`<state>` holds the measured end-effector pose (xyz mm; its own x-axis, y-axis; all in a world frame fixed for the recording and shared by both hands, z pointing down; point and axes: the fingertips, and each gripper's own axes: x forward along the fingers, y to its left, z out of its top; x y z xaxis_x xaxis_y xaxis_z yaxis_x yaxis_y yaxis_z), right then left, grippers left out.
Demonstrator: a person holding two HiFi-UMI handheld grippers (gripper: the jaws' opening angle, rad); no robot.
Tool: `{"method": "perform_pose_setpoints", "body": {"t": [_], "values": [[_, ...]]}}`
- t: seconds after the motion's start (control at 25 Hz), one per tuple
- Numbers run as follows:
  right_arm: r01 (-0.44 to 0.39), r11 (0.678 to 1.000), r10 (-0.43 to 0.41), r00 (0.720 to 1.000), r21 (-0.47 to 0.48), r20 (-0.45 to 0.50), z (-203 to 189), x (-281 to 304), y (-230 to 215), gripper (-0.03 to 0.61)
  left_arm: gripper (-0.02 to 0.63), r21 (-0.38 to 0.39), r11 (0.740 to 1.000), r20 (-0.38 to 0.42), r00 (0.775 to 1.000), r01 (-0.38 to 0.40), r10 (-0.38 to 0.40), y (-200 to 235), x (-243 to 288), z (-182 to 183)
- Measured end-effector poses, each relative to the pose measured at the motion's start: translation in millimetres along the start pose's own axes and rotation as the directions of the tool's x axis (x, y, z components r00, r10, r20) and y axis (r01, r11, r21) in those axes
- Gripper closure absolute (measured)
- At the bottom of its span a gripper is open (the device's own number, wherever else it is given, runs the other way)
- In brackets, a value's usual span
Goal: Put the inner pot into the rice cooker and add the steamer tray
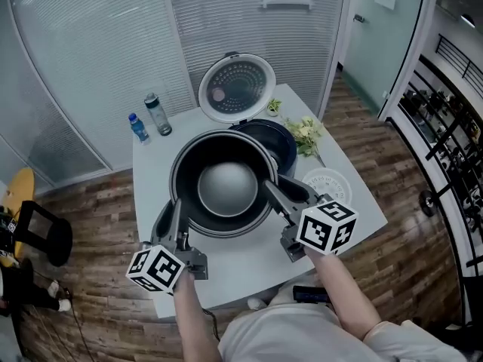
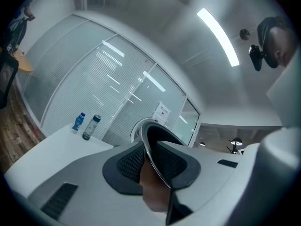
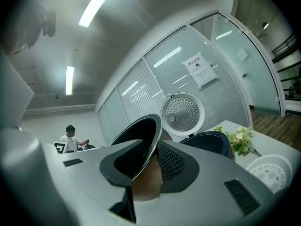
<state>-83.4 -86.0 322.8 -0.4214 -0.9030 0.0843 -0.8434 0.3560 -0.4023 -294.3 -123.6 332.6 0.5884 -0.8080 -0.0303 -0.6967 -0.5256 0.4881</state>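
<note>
Pot (image 1: 226,191) pinched at opposite rim points by left tongs (image 1: 172,216) and right tongs (image 1: 275,194), above counter (image 1: 245,268); thin rim grips may slip, tilting it before reaching cooker (image 1: 281,140).

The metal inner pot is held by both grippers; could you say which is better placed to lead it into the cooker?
Right, narrowly. The right gripper and left gripper both clamp the dark metal inner pot by its rim, but the dark-blue rice cooker stands behind it, nearer the right gripper.

Bright, even light; fisheye-bent edges, dark corners.
</note>
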Motion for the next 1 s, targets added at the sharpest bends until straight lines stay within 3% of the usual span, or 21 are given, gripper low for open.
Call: {"method": "perform_pose_setpoints", "body": {"t": [1.0], "values": [[0.097, 0.995, -0.097, 0.994, 0.002, 0.052, 68.9, 14.9, -112.0, 0.472, 0.529, -0.003, 0.993, -0.044, 0.992, 0.114, -0.114, -40.8, 145.8, -8.4]]}}
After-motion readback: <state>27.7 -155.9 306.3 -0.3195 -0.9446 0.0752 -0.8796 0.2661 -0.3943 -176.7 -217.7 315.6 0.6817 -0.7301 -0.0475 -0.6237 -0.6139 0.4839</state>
